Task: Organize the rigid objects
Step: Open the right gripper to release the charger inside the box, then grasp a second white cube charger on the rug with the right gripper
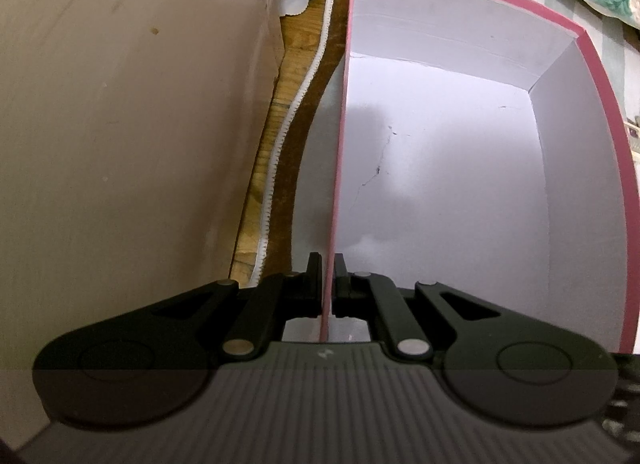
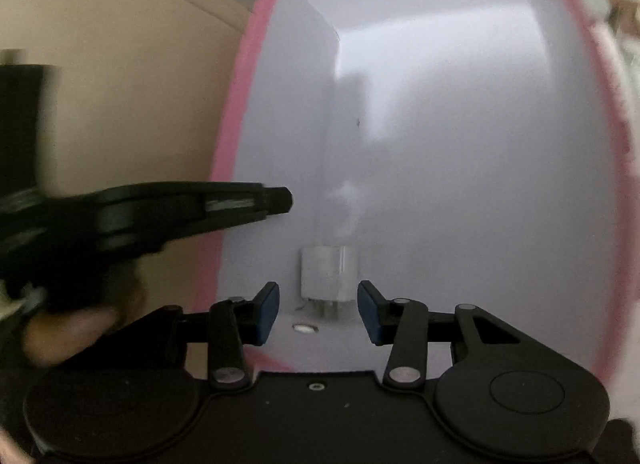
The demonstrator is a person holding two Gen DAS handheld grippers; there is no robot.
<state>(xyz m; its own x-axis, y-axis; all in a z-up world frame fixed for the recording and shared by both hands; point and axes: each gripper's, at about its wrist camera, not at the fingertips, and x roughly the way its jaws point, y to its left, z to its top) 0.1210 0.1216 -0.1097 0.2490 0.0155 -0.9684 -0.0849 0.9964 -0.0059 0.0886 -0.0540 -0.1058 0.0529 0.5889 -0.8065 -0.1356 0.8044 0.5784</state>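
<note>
Left gripper (image 1: 328, 284): jaws closed tight on the near-left wall of the pink-rimmed box (image 1: 592, 76), one finger outside, one inside. Wall runs up the middle of the left wrist view. Box is thin card, white inside, with creases on the floor panel; it looks light and somewhat flexible, so I judge the pinch on the rim steadies it but would bend the wall if pulled hard.

Right gripper (image 2: 318, 312): jaws partly open, nothing between the pads. Just beyond them, lower centre of the right wrist view, a small white charger block (image 2: 326, 278) lies on the box floor, prongs toward the camera as far as the blur allows. A small pale oval thing (image 2: 304, 329) lies just nearer; cannot identify.

Handling: the block is hard, smooth plastic, probably light, likely slippery on its flat faces. Best hold is across the two broad flat sides, not the prongs.

Room: box interior otherwise bare, wide open toward upper right. Tall walls limit sideways entry; approach from above. Left of box: beige panel (image 1: 120, 124), strip of wood floor (image 1: 288, 76), zipper edge (image 1: 296, 104) close alongside. The left gripper reaches over the rim at middle left in the right wrist view, so keep clear there.
</note>
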